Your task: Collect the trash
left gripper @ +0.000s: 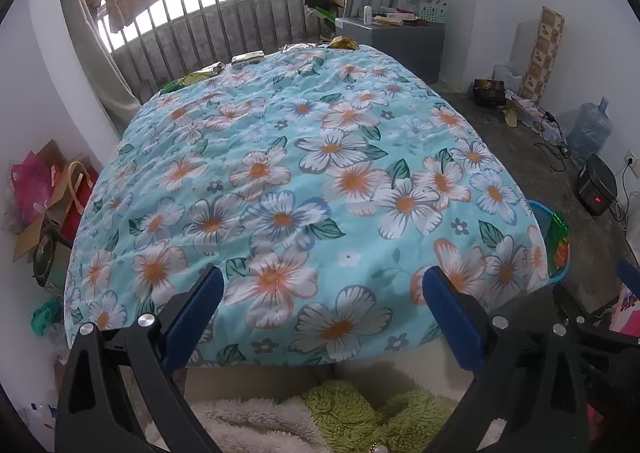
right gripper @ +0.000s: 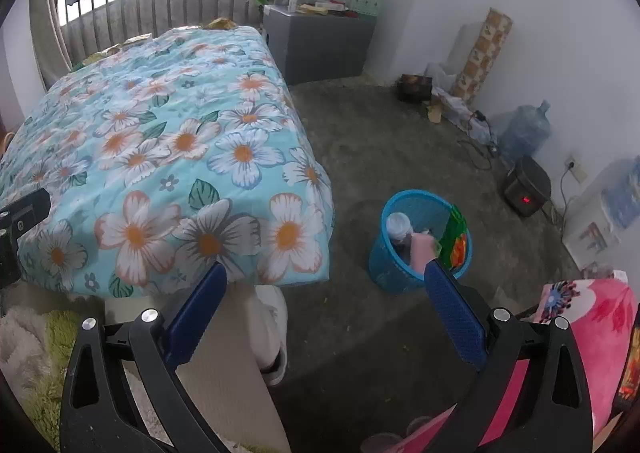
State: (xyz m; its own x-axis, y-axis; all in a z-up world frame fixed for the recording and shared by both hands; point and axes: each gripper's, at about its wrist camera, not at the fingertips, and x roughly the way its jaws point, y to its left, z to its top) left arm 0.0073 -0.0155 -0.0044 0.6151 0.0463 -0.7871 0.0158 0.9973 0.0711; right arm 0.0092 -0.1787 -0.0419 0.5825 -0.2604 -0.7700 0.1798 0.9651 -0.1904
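Hovering over the near edge of the bed with its pale-blue quilt printed with white-and-orange flowers [left gripper: 320,173], the left gripper [left gripper: 322,305] has its blue-padded jaws spread wide and grasping nothing. Crumpled yellow-green snack wrappers [left gripper: 202,74] lie well apart along the quilt's far edge by the railed window. The right gripper [right gripper: 324,297], jaws likewise released and empty, hangs off the bed's near right corner above the grey floor, where a round blue mesh plastic bin [right gripper: 400,273] holds a clear bottle [right gripper: 399,227] and a green packet [right gripper: 456,231].
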